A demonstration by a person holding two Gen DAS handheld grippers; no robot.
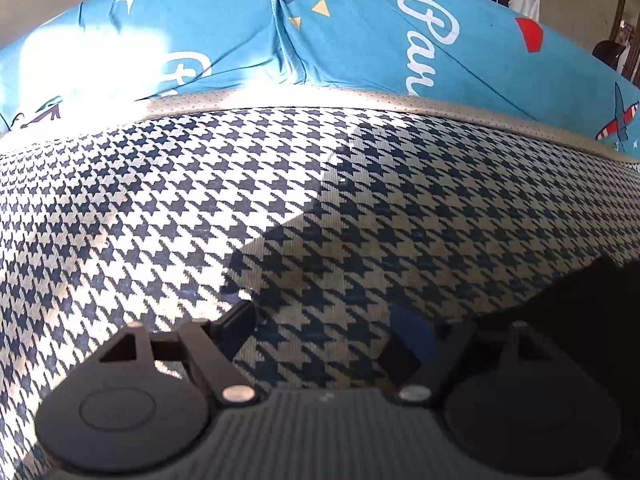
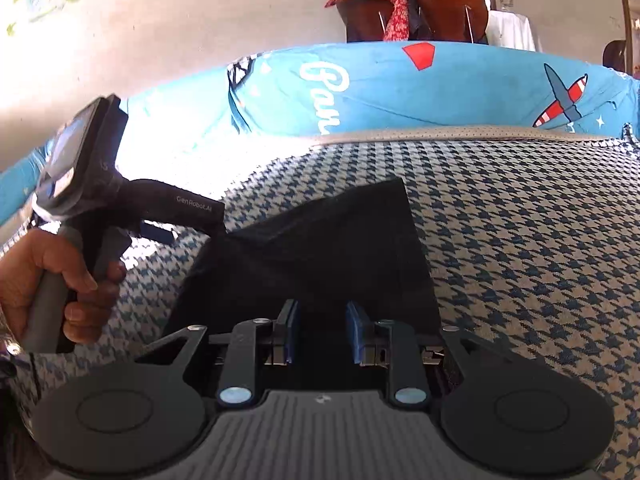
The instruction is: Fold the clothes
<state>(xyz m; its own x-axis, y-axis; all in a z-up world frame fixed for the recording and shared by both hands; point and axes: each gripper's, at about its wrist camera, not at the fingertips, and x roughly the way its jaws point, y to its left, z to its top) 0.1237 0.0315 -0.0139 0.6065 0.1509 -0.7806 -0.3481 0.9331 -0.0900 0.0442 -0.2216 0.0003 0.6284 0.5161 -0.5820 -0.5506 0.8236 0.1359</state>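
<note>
A dark, folded garment (image 2: 320, 248) lies flat on the blue-and-white houndstooth bed cover (image 2: 520, 240). My right gripper (image 2: 324, 332) hovers over its near edge, open, with the blue pads (image 2: 290, 332) a small gap apart and nothing between them. My left gripper (image 1: 324, 328) is open wide over bare houndstooth cover (image 1: 200, 200). The garment's dark edge (image 1: 580, 292) shows just to its right. In the right wrist view a hand (image 2: 52, 280) holds the left gripper (image 2: 188, 224) at the garment's left corner.
Blue printed pillows (image 1: 360, 40) line the far side of the bed, also as pillows (image 2: 440, 88) in the right wrist view. Behind them are a pale wall (image 2: 160, 20) and brown furniture with a red cloth (image 2: 380, 0). Strong sunlight falls on the cover's left part.
</note>
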